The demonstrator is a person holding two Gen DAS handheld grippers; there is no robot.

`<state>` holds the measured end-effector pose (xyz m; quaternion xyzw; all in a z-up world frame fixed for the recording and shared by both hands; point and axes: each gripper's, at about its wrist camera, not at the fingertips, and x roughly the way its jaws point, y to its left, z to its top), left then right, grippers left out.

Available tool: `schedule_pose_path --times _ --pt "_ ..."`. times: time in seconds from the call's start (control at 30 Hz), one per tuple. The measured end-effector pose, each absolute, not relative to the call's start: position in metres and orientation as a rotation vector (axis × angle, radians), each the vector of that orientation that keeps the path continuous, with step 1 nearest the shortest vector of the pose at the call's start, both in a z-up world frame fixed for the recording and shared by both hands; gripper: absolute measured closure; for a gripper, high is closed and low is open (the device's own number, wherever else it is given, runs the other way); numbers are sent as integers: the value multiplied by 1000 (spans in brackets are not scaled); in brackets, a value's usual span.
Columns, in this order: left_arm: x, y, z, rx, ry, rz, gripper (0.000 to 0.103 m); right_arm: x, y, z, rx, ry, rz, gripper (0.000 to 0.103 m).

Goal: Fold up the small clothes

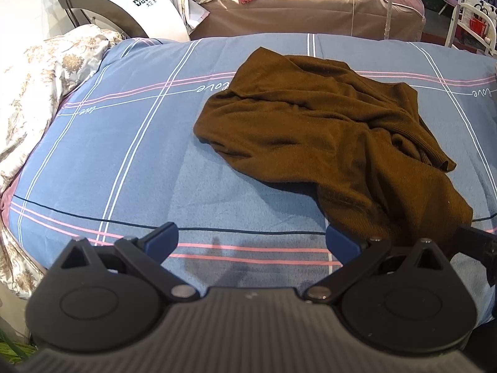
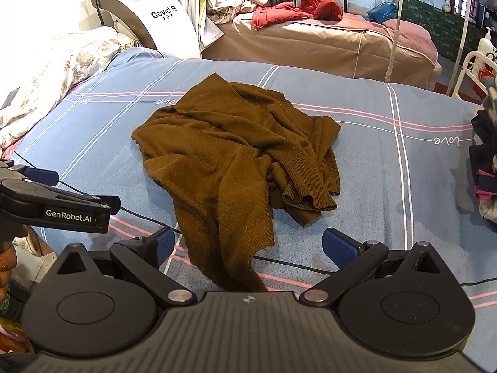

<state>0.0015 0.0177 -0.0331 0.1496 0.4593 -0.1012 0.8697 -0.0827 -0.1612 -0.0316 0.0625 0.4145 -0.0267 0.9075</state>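
Note:
A crumpled brown knit top point(image 1: 335, 136) lies in a heap on the blue striped bedspread point(image 1: 124, 155); it also shows in the right wrist view point(image 2: 236, 161). My left gripper point(image 1: 251, 242) is open and empty, just left of the top's near hem. My right gripper point(image 2: 248, 245) is open, its jaws standing either side of the hem that trails toward me, not closed on it. The left gripper's body point(image 2: 56, 208) shows at the left edge of the right wrist view.
A floral quilt point(image 1: 37, 93) is bunched at the bed's left side. A white machine point(image 2: 149, 12) stands behind it. A second bed point(image 2: 326, 43) with red clothes lies beyond. A pile of clothes point(image 2: 484, 161) sits at the right edge.

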Motion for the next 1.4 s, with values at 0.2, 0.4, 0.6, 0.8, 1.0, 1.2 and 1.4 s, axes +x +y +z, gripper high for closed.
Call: schedule_pose_path --times 0.2,0.4,0.6,0.8,1.0,1.2,1.4 --pt "5 20 -37 292 978 -224 0 -84 -161 -31 132 849 -49 0" --pt "6 21 -48 265 978 -256 0 -89 -160 -27 158 782 14 0" --pt "9 22 -68 205 1043 -313 0 -96 -172 -26 282 687 76 0" --pt "9 19 -84 200 1084 -339 0 -97 -189 -38 367 683 36 0" --pt "10 10 -94 229 1109 -366 0 -104 -211 -50 451 679 -24 0" --pt "2 2 -99 248 1018 -405 0 -110 -226 -59 495 657 -48 0" --pt "8 -7 -100 290 1008 -470 0 -104 -232 -64 404 642 -68 0"
